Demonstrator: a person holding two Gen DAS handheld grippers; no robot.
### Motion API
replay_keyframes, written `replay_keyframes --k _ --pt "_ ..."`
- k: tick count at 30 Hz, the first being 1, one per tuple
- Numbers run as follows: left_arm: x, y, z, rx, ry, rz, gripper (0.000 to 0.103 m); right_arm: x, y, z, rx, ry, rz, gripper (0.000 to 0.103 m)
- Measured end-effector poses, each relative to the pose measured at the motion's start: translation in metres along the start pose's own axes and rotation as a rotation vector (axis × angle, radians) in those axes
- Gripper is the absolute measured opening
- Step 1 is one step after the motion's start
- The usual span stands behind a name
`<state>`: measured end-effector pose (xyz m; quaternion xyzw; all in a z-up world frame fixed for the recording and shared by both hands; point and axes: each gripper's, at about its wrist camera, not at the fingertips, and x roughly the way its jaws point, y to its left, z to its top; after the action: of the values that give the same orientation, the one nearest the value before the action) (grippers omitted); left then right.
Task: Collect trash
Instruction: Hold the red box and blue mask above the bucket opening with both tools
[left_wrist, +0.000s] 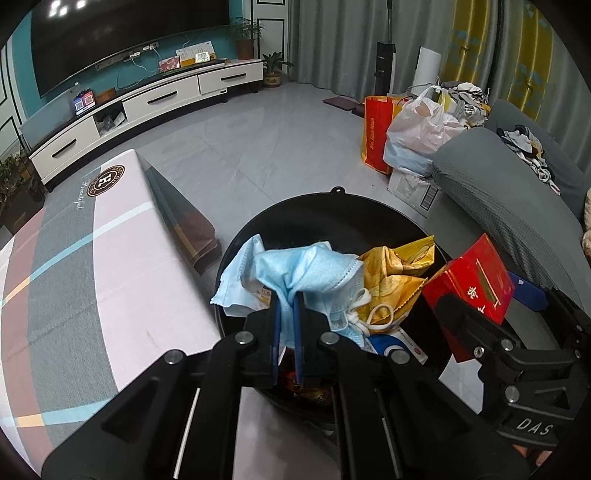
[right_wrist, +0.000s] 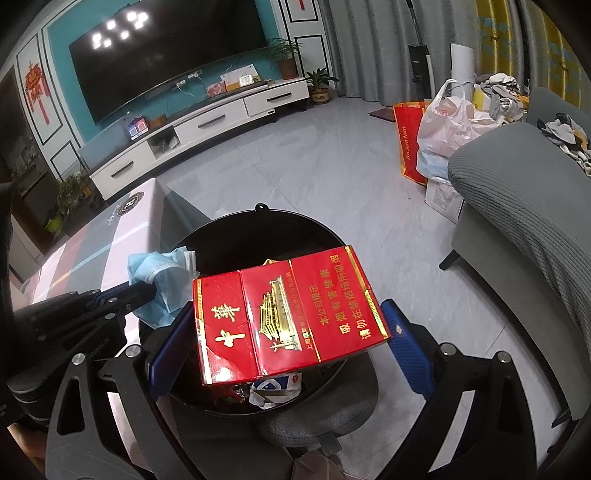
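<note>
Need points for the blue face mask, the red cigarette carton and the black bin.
crumpled blue face mask (left_wrist: 314, 266), left wrist view, on its bunched middle
red cardboard cigarette carton (right_wrist: 288, 314), right wrist view, on its printed face
round black plastic bin (left_wrist: 328, 199), left wrist view, on its far rim

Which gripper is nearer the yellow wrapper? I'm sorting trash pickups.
Left. The left gripper, holding the blue mask, is beside the yellow wrapper; the right gripper holds the red box further off.

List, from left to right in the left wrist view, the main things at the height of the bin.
Table with patterned cloth → blue face mask → yellow wrapper → red cigarette box → grey sofa.
</note>
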<state>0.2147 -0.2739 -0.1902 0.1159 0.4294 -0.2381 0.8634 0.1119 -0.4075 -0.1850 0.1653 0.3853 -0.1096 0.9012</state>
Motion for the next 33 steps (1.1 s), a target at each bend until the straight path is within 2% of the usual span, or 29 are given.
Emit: replay_keyframes --k 33 --pt "0.015 -0.004 -0.003 0.001 0.046 0.008 0.007 0.011 0.000 -0.001 -0.022 0.040 -0.015 0.094"
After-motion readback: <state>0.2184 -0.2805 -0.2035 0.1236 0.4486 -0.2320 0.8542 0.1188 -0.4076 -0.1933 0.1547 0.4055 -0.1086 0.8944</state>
